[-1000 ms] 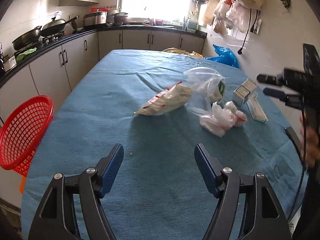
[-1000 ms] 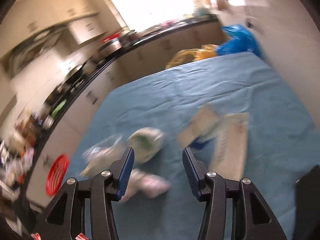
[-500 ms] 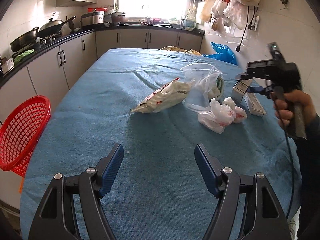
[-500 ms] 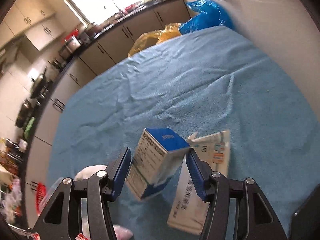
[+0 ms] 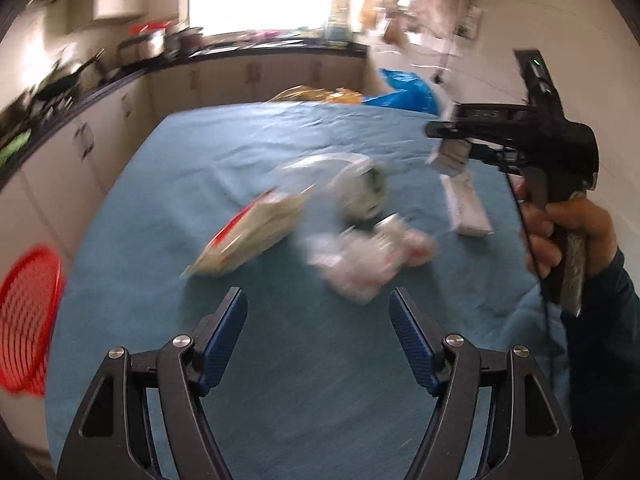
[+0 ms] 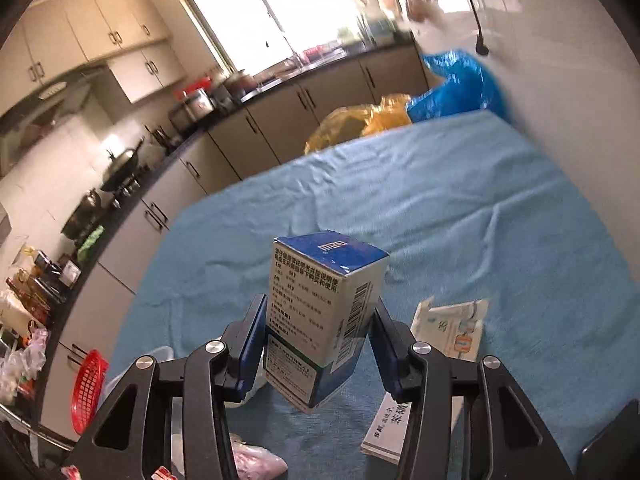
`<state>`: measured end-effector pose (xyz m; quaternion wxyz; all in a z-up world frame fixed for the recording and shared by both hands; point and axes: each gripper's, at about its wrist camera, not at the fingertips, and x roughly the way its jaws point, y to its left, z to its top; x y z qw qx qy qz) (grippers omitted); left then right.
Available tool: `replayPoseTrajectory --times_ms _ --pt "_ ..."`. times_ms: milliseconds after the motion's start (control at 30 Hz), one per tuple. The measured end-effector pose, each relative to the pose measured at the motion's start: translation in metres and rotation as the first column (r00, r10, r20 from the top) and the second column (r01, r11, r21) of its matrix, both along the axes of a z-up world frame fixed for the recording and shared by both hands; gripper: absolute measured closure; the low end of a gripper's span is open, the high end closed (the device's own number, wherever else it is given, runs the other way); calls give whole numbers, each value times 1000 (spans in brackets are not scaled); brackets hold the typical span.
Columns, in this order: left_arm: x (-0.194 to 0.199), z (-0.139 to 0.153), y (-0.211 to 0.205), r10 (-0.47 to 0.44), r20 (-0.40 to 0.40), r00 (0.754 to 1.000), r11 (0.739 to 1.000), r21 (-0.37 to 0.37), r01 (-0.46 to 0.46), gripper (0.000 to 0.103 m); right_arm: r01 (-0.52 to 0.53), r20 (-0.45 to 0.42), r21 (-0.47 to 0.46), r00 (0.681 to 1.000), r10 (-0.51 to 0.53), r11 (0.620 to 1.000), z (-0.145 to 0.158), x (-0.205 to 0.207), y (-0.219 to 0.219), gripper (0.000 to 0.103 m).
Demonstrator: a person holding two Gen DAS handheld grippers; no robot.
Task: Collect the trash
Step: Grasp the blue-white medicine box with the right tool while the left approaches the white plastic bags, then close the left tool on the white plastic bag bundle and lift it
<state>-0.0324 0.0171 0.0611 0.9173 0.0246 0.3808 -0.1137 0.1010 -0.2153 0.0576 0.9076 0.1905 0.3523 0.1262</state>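
far off to the left claw's left, a red plastic mesh basket (image 5: 28, 316) waits beside the table, likely where the trash goes. the left claw (image 5: 318, 322) hangs spread and empty over the blue tablecloth (image 5: 304, 400), just short of a crumpled white plastic wrapper (image 5: 360, 258) ahead of its tips. the right claw (image 6: 318, 330) pinches a blue-and-white cardboard box (image 6: 324, 312) by its sides, lifted clear of the cloth for carrying, a flat white paper packet (image 6: 448, 330) lying just right of it.
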Motion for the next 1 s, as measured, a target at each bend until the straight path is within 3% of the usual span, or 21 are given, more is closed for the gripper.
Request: replayPoseTrajectory --times_ms 100,267,433,500,567,600,700,800,1000 --pt "18 1 -34 -111 -19 994 991 74 112 31 31 21 37 999 -32 999 8 -6 -16 50" --pt "51 -20 -88 -247 -71 966 927 272 258 33 93 23 106 995 -96 990 15 -8 -41 50" --pt "75 -42 -101 -239 -133 962 888 370 272 38 91 19 131 995 -95 987 19 -11 -45 50" --pt "82 -47 -98 -229 -144 963 894 359 267 38 82 29 127 996 -87 988 22 -13 -44 50" --pt "86 -47 -92 -224 -146 964 917 304 259 43 71 42 119 996 -76 990 24 -15 -41 50" --pt "86 -47 -91 -216 -142 966 922 296 250 57 69 49 112 996 -75 991 26 -17 -39 50" --pt "81 -49 -82 -164 -118 979 946 263 190 71 60 58 93 996 -66 994 26 -18 -32 50" --pt "65 -43 -65 -129 -78 989 975 170 140 72 34 60 75 997 -38 997 25 -20 -22 50" --pt "18 -18 -32 -35 142 989 999 44 29 72 -84 100 -4 991 84 996 25 -28 21 50"
